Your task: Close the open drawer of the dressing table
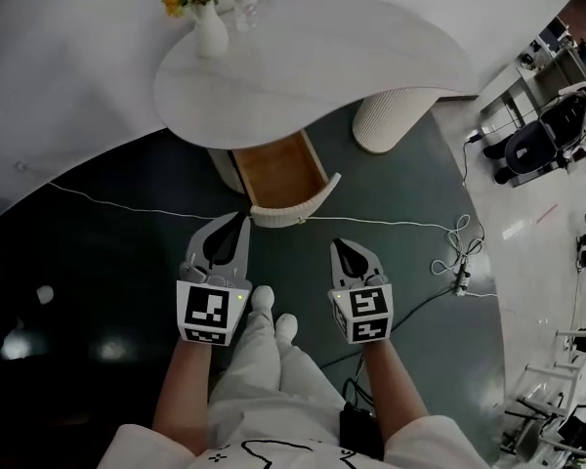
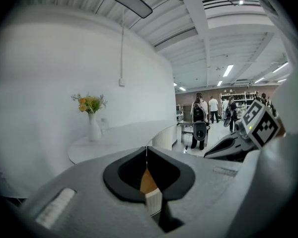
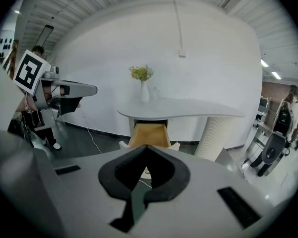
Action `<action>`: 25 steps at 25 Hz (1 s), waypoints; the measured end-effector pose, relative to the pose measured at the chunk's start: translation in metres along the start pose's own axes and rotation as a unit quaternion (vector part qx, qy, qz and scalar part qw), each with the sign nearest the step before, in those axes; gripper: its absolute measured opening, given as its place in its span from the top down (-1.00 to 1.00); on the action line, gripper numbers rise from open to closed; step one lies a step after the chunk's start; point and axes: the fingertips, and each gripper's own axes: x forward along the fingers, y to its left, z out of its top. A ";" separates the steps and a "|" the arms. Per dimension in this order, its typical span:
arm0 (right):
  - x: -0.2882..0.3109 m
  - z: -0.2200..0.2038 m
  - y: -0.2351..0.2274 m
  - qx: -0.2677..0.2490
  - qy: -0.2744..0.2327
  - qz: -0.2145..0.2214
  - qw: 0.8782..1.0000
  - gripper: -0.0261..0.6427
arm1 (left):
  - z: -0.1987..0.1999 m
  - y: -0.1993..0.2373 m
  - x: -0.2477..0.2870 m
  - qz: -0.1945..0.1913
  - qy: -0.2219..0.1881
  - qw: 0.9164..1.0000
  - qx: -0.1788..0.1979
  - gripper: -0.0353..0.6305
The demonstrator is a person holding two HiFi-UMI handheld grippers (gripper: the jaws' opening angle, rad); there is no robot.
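Observation:
The white dressing table (image 1: pixel 371 42) stands ahead with its drawer (image 1: pixel 281 172) pulled out, showing a bare wooden inside and a ribbed white front (image 1: pixel 298 210). My left gripper (image 1: pixel 240 220) hovers just short of that front's left end, jaws shut on nothing. My right gripper (image 1: pixel 338 245) hangs lower and to the right, farther from the drawer, also shut and empty. In the left gripper view the jaws (image 2: pixel 146 150) meet in a line, and a strip of the drawer (image 2: pixel 148 181) shows below. The right gripper view has the drawer (image 3: pixel 150 135) straight ahead beyond the shut jaws (image 3: pixel 148 148).
A white vase of flowers (image 1: pixel 210 29) and a glass (image 1: pixel 244 13) stand on the tabletop. A ribbed pedestal leg (image 1: pixel 383 120) is right of the drawer. A white cable (image 1: pixel 127 204) crosses the dark floor, ending at a power strip (image 1: pixel 460 279). Office chairs (image 1: pixel 542 140) stand far right.

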 end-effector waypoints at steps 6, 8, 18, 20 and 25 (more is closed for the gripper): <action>0.048 -0.048 0.005 0.011 0.050 0.013 0.999 0.93 | -0.026 0.004 0.027 -0.014 0.013 1.000 -0.004 0.84; 0.066 -0.065 0.006 0.019 0.065 0.015 0.998 0.93 | -0.034 0.007 0.038 -0.017 0.016 1.000 -0.006 0.84; 0.146 -0.125 0.010 0.052 0.115 0.025 0.992 0.93 | -0.067 0.031 0.088 -0.021 0.021 0.999 -0.015 0.84; 0.158 -0.137 0.010 0.053 0.121 0.029 0.991 0.93 | -0.072 0.033 0.096 -0.019 0.021 0.999 -0.018 0.84; 0.184 -0.168 0.010 0.055 0.132 0.035 0.989 0.93 | -0.082 0.031 0.111 -0.021 0.015 0.999 -0.021 0.84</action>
